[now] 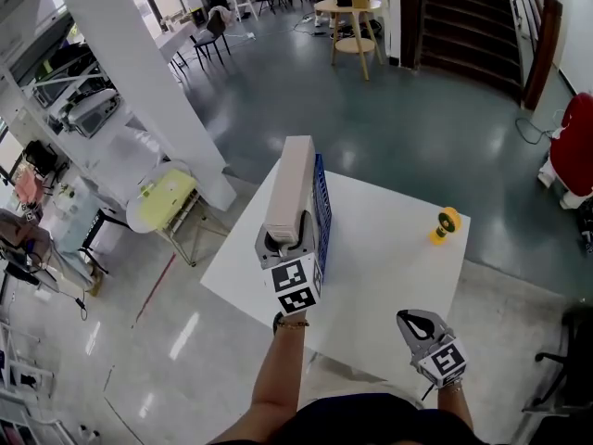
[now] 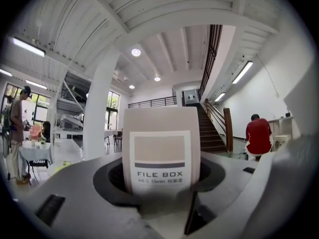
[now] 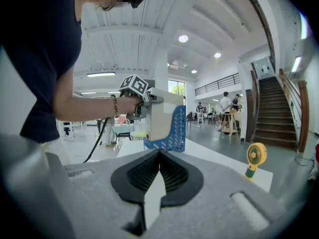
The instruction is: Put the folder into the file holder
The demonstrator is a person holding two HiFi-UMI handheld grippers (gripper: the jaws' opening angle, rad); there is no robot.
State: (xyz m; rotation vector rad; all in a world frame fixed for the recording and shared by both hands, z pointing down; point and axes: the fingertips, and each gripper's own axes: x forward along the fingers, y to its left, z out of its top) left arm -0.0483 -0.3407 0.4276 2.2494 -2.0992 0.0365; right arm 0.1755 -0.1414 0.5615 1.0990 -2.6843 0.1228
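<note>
A beige folder (image 1: pixel 289 188) marked FILE BOX (image 2: pixel 160 156) stands upright over the white table (image 1: pixel 389 248), spine toward me. My left gripper (image 1: pixel 283 241) is shut on its near end, one jaw on each side of the spine (image 2: pixel 159 180). The blue perforated file holder (image 1: pixel 322 207) stands directly to the folder's right, its wall against the folder (image 3: pixel 162 116). In the right gripper view the blue file holder (image 3: pixel 174 128) covers the folder's lower edge, so I cannot tell whether the folder rests on it. My right gripper (image 1: pixel 417 321) is shut and empty near the table's front edge (image 3: pixel 159 171).
A small yellow hand fan (image 1: pixel 447 223) stands at the table's far right, also visible in the right gripper view as the yellow fan (image 3: pixel 255 158). A white pillar (image 1: pixel 139 72) and cluttered desks lie to the left. A person in red (image 2: pixel 258 136) sits far off.
</note>
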